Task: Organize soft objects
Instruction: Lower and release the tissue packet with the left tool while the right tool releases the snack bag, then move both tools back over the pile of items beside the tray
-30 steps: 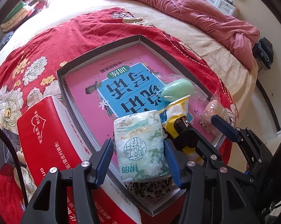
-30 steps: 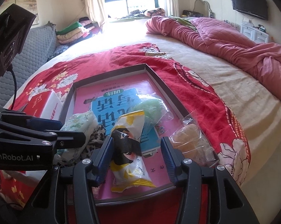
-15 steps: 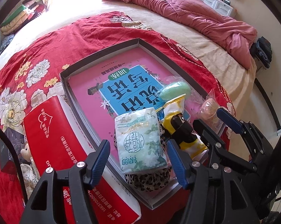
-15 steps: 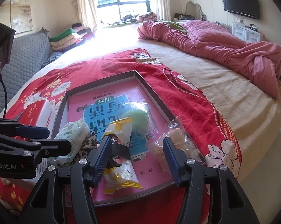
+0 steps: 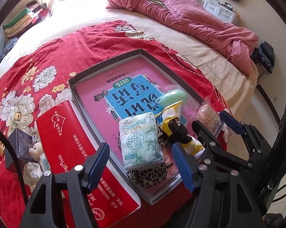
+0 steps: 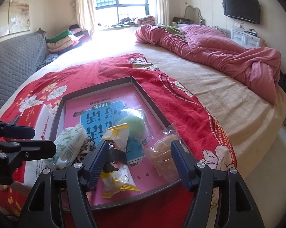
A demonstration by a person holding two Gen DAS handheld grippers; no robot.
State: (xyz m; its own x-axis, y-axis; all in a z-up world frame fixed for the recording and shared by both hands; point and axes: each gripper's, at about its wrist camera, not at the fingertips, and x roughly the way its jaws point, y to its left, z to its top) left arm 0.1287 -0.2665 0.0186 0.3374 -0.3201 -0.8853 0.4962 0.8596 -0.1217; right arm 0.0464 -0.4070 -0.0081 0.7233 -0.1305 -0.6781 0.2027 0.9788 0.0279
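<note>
Jaws of my left gripper (image 5: 141, 168) and right gripper (image 6: 138, 161) have just been opening, now spread and empty, leaving tissue pack (image 5: 141, 139) and snack bag (image 6: 117, 161) inside the tray (image 5: 105, 63).

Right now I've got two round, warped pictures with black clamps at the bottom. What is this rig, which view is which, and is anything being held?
These are two hand-held grippers, each with a wide-angle camera looking along its blue-padded fingers. One picture is from the left gripper, the other from the right gripper; each also shows the other gripper at its edge.

Both look down at a shallow tray on a red flowered blanket on a bed. In the tray lie a white tissue pack on a leopard-print cloth, a yellow snack packet, a green sponge in clear wrap, and a clear bag of buns. A red tissue box sits beside the tray.

Nothing is held: both grippers have just been opening, and their pads are off the packs.
</note>
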